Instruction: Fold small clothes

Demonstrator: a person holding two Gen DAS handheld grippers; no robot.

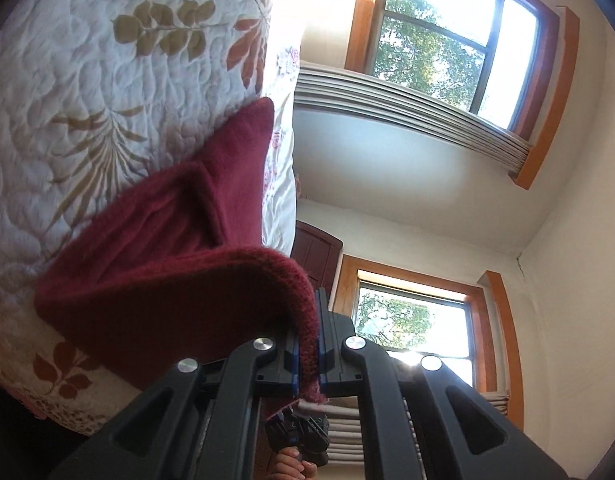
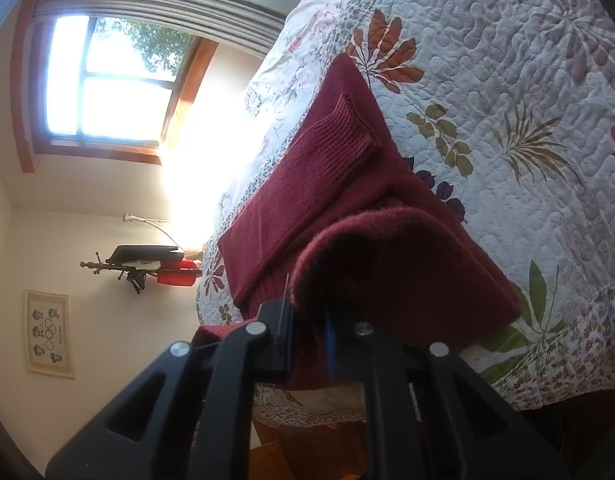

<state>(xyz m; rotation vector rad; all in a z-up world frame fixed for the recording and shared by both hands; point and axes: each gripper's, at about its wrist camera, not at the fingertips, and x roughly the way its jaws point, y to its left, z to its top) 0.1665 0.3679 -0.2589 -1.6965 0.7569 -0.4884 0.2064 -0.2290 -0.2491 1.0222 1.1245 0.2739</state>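
left gripper (image 1: 307, 354) clamped on sweater (image 1: 163, 248) hem | right gripper (image 2: 309, 344) likewise clamped | garment's length is stretched ahead over quilt (image 2: 507, 80) (fold likely forward)

We find nothing we can read in either view. The one candidate is a framed picture (image 2: 49, 334) on the wall in the right wrist view: it shows small dark floral shapes, some rings and a short mark that may be writing, but it is too small and blurred for us to make out any letters. We see no labels, brands or numbers elsewhere.
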